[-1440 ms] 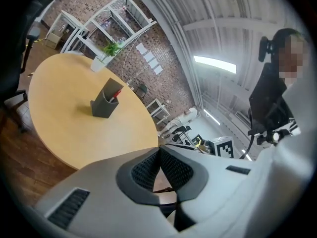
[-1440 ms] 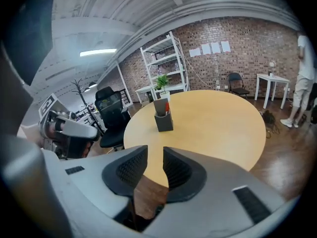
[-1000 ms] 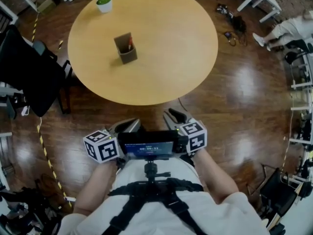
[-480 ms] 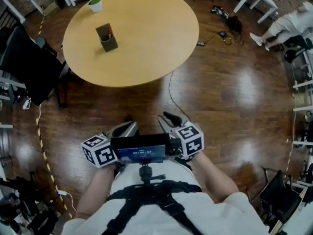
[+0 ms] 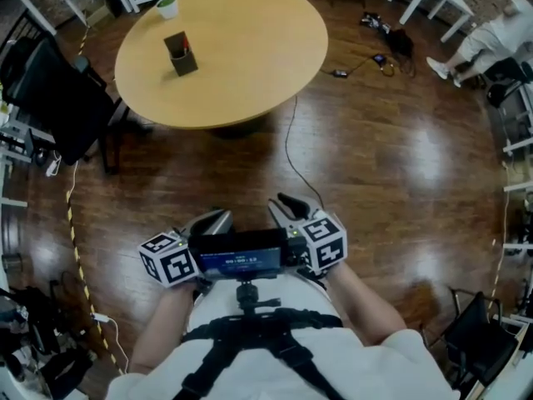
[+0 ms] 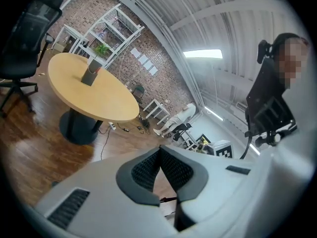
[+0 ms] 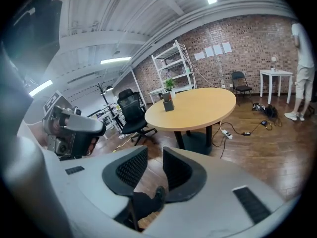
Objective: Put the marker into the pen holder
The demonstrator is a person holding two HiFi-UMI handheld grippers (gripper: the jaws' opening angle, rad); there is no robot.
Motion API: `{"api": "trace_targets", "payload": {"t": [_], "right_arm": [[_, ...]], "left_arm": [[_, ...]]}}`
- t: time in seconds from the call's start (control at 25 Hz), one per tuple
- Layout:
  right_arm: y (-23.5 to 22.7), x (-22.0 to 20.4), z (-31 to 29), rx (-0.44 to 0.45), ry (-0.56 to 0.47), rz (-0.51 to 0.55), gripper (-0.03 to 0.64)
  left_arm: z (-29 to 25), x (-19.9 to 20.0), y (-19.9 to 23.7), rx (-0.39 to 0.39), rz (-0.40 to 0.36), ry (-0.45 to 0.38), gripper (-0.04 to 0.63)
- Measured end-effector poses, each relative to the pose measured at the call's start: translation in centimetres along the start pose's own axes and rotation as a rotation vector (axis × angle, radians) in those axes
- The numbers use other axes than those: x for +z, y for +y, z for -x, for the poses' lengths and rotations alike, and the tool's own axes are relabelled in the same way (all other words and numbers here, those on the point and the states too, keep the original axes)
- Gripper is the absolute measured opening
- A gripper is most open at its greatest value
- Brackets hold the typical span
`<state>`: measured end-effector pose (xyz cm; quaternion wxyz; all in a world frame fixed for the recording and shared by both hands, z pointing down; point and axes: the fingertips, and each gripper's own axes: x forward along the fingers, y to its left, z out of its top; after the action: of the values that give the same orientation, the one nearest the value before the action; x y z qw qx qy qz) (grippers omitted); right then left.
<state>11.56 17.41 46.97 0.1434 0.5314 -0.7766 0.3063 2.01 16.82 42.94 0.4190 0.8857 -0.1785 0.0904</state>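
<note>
1. Stage: seemingly finishing, with a red tip, likely the marker (image 5: pixel 185 44), poking out of the pen holder (image 5: pixel 180 57) on the round table (image 5: pixel 250 48), well ahead of both claws.
2. Holding the left claw (image 6: pixel 160 150) pressed together at the tips, pinching nothing.
3. Holding the right claw (image 7: pixel 154 152) spread, nothing between the pads.
4. Next, probably needing only a check that the marker is sitting fully down; otherwise, walking up to the table for a regrasp.

Left gripper (image 5: pixel 212 220) jaws together; right gripper (image 5: pixel 287 204) jaws apart, empty; both at waist.
</note>
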Motion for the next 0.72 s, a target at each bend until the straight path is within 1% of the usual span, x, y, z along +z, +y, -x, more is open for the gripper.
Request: {"api": "trace_targets", "payload": {"t": [0.16, 0.28, 0.36, 0.52, 0.64, 0.72], "right_arm": [[0.9, 0.5, 0.5, -0.005, -0.031, -0.011, 0.107], [1.3, 1.1, 0.9, -0.014, -0.050, -0.010, 0.107], [1.9, 1.5, 0.5, -0.025, -0.060, -0.012, 0.107], [4.9, 1.7, -1.5, -0.003, -0.059, -0.028, 0.107], [6.4, 1.7, -1.8, 0.000, -0.061, -0.035, 0.107], [7.0, 1.6, -1.7, -0.004, -0.064, -0.041, 0.107]], "left_arm": [[0.3, -0.2, -0.2, -0.014, -0.020, 0.012, -0.004], [0.5, 0.1, -0.2, -0.033, -0.045, 0.004, -0.003], [1.3, 0.4, 0.3, -0.038, -0.046, 0.005, -0.004], [4.2, 1.1, 2.1, -0.027, -0.057, -0.001, -0.004], [5.4, 1.2, 2.5, -0.029, -0.061, -0.007, -0.005], [5.9, 1.1, 2.2, -0.030, -0.068, 0.011, -0.004]]}}
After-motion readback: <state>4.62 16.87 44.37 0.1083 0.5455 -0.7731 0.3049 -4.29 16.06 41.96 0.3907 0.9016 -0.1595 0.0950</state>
